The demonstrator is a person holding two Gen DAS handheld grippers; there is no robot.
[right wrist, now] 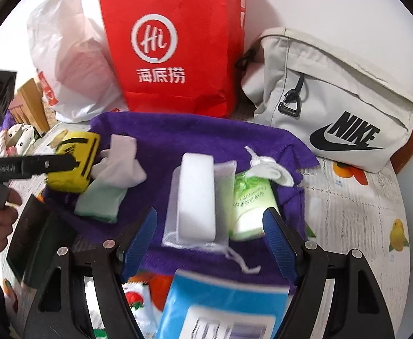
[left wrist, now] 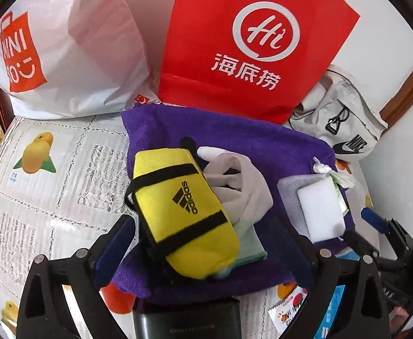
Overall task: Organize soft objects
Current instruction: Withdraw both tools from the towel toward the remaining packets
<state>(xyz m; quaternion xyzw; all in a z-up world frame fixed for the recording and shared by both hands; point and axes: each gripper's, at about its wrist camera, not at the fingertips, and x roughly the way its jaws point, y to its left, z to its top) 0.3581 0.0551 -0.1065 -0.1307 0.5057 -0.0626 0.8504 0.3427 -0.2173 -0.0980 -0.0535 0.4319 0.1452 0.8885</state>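
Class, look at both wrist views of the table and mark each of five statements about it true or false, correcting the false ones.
1. The yellow pouch lies on the purple towel. True.
2. The red paper bag lies flat on the table. False: it stands upright behind the towel.
3. The white sponge block rests on a grey mesh pouch. True.
4. The right tool is clamped on the sponge block. False: its jaws stand open, apart from it.
5. The beige Nike bag sits left of the red bag. False: it sits to its right.
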